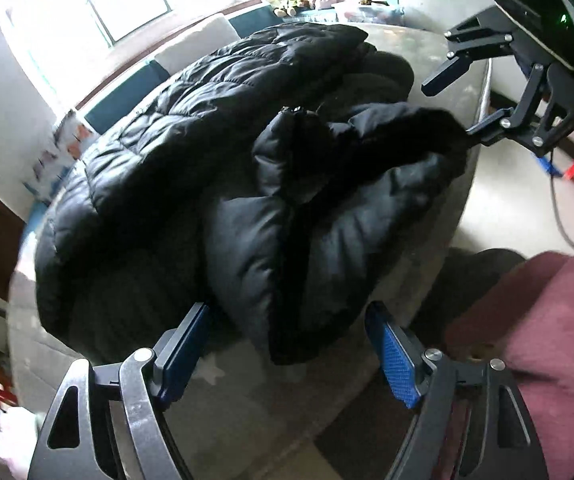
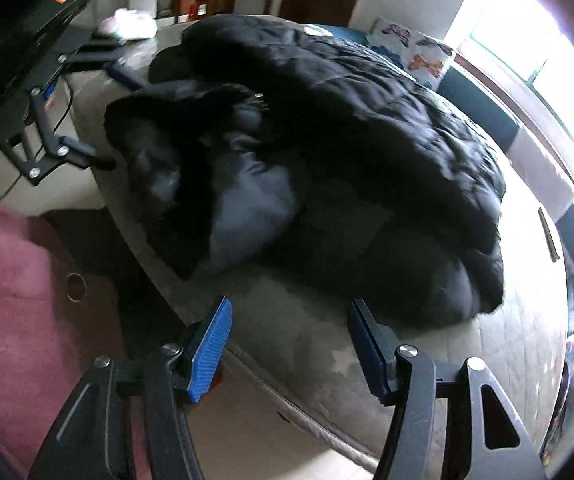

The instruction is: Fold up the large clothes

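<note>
The bulky black quilted down jacket (image 1: 191,152) lies heaped on the round grey stone-topped desk (image 1: 271,392), partly folded over itself: a puffy sleeve or front panel (image 1: 327,208) is doubled across the top toward the person's edge, and the quilted body runs away toward the window. Its long axis lies roughly from the near edge to the far side, slanting left in the left wrist view.

From the left gripper (image 1: 291,356) the jacket's near hem lies straight ahead and slightly below, just past the blue-padded fingers (image 1: 397,360), which stand wide apart with only desk and hem between them; nothing is pinched.

The right gripper (image 2: 291,356) hangs at the desk's near edge, its fingers (image 2: 209,352) likewise apart and empty, the jacket ahead and upward in its view. In the left wrist view that same gripper sits beside the folded panel's far corner, one finger seemingly close to the fabric; contact cannot be confirmed.

Both hands look about equally near, each flanking one end of the doubled panel. The person's maroon garment (image 1: 535,320) borders the desk.
</note>
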Demonstrator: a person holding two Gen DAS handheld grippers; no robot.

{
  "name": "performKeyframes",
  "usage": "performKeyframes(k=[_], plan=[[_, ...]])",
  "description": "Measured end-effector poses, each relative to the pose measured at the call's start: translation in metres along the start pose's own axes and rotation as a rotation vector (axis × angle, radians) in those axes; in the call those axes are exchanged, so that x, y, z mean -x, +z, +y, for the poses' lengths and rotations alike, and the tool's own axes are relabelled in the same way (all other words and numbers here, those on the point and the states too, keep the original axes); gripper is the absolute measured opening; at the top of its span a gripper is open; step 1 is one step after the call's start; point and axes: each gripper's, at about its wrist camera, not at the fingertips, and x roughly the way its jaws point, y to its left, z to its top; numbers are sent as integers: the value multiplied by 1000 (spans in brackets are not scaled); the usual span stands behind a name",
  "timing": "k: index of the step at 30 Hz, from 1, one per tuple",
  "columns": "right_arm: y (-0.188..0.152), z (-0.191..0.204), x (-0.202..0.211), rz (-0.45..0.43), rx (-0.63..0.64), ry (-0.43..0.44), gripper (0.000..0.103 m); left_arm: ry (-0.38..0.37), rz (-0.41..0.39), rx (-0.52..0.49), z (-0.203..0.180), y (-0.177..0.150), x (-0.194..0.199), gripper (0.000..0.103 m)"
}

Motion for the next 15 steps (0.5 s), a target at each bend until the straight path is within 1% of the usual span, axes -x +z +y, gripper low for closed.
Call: performKeyframes(k=[2,3,4,5,6,7,10,11,15], plan=[[2,7,-4,-9,24,1,66,44,-37,-31,-5,0,1,84],[4,10,-6,-13,35,-1,66,62,-65,-44,-7,0,4,80],[4,13,-7,-17,44,0,66,73,-91,-53,-7,1,6,70],[6,15,-7,-21,52,2,66,75,-109,-56,-6,2,8,63],[6,17,-6,-27,57,1,66,71,-118,-53,-4,3,9,48],[7,17,-5,-34,63,-2,66,63,-126,-44,-1,4,11,37],[7,17,4,-67,75,-32,66,40,-159,7,15,9,21,27],[7,17,7,-77,76,-31,66,35,-164,19,16,13,25,26],[15,16,9,-116,79,-34,66,-5,-207,84,42,25,37,24]])
